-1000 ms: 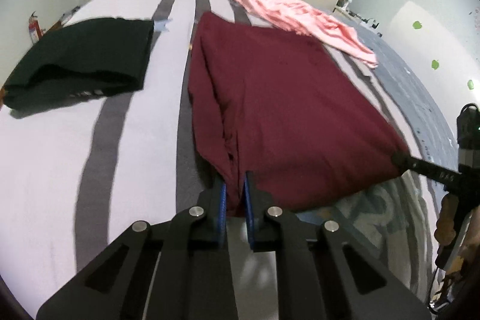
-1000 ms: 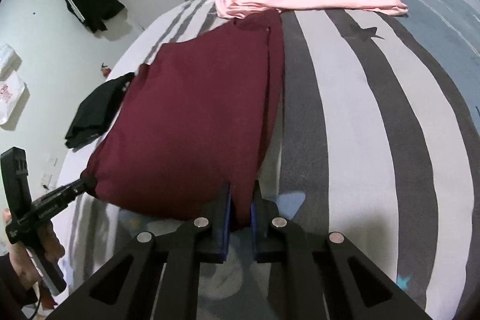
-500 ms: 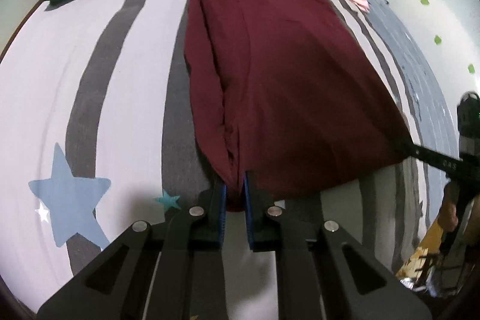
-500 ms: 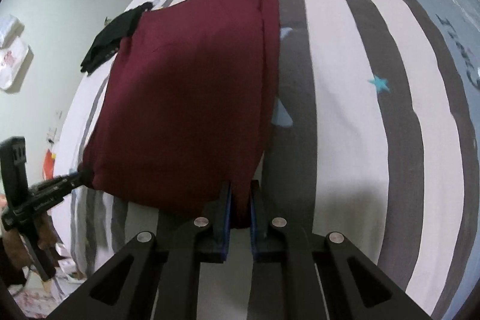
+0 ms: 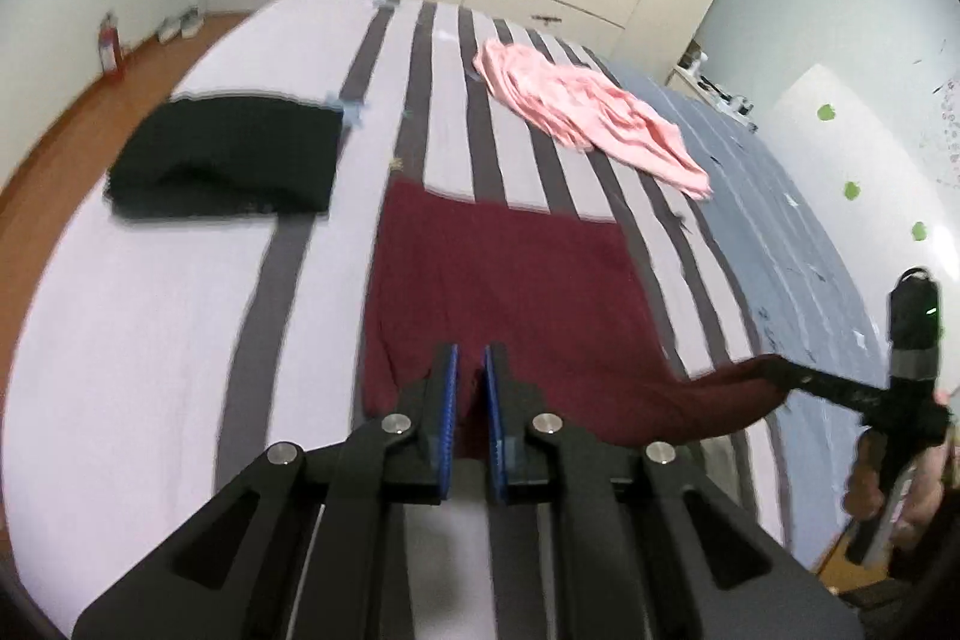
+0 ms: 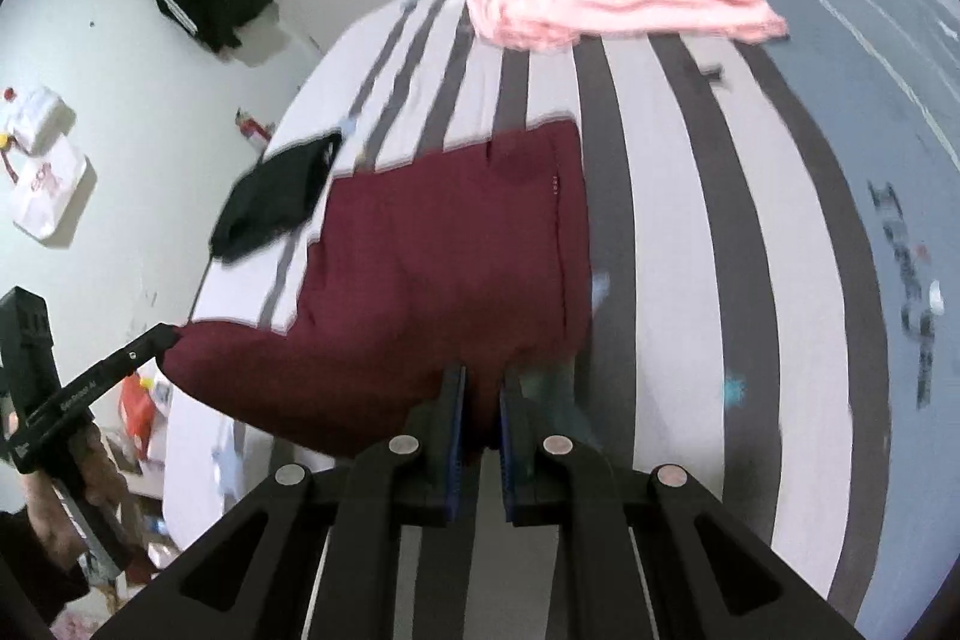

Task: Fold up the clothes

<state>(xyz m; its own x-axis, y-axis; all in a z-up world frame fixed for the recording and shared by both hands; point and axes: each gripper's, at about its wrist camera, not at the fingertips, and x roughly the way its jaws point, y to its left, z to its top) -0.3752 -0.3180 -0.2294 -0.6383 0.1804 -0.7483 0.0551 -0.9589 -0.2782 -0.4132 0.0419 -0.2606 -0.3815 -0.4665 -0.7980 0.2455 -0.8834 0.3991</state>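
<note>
a: lifting the near hem of the dark maroon cotton garment off the striped bed, we have the left gripper and right gripper each clamped on a corner.

b: next we'd carry it toward twelve o'clock, short of the crumpled pink top.

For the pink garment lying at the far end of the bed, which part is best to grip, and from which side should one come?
Probably the corner of the pink garment that trails toward the grey-blue side of the bed. It lies crumpled in folds, so most edges are hidden, but that end tapers to a thin, flat tip on the cover. Coming low from that side should let a hand-held gripper pinch one layer.
</note>
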